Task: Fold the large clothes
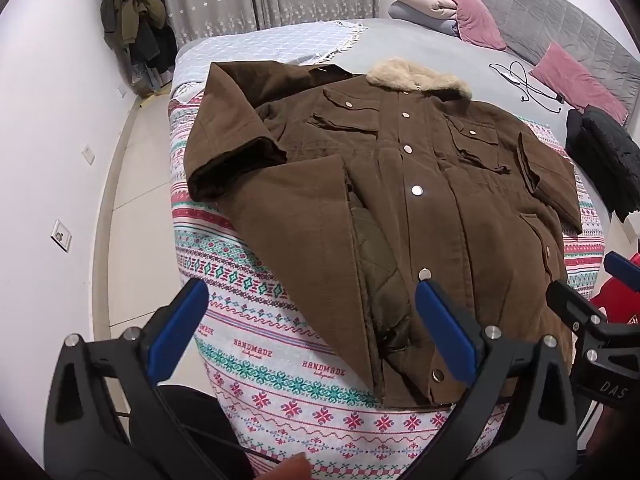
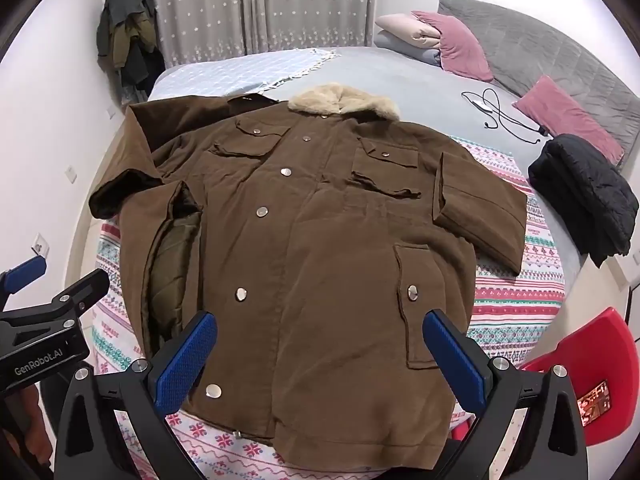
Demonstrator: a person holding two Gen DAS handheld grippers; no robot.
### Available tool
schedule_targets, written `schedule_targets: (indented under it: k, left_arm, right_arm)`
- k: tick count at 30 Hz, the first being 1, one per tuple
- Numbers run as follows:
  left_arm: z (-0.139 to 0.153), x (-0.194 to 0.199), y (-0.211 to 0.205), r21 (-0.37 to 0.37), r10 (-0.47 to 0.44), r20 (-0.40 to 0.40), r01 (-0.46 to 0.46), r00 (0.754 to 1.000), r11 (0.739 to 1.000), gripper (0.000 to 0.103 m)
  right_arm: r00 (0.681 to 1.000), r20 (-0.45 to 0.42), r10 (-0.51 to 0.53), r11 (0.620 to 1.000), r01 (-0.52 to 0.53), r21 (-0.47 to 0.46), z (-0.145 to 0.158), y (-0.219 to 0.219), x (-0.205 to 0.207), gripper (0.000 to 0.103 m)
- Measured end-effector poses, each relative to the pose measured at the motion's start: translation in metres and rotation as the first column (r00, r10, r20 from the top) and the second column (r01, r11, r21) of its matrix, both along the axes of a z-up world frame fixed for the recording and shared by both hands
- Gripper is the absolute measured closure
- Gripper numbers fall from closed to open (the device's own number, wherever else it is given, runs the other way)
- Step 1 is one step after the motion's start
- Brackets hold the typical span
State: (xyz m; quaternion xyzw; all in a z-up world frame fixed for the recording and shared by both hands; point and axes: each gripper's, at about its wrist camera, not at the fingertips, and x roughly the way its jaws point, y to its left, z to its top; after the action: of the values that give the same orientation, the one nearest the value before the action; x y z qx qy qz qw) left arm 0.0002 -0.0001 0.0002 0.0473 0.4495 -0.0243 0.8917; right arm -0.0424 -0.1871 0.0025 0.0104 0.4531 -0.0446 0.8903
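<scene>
Both wrist cameras are looking forward and down over the foot of the bed [image 1: 420, 44], close above the hem of the brown coat [image 1: 400, 184]. The left one is sitting nearer the coat's open flap, the right one [image 2: 316, 336] over its pocket side; both are sharing coat, pillows and curtain.

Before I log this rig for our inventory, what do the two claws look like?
Both match: black angular plastic frames with silver round bolts, each finger faced with a textured blue pad. The left claw and right claw share this build. Seen from the other camera, the left claw's body reads "GenRobot.AI" in white, and the right claw's shows "DAS". Thin black cables run below the left claw.
</scene>
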Motion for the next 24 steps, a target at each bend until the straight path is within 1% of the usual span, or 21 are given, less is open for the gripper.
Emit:
schedule_targets:
  k: [24]
  left_arm:
    - [-0.0003,-0.0014,0.0069,-0.001,0.005,0.006,-0.005,1.0,1.0,0.0]
  right_arm:
    - [1.0,-0.005,-0.003,1.0,0.003,0.015,-0.0025,0.0026,0.0025,0.0]
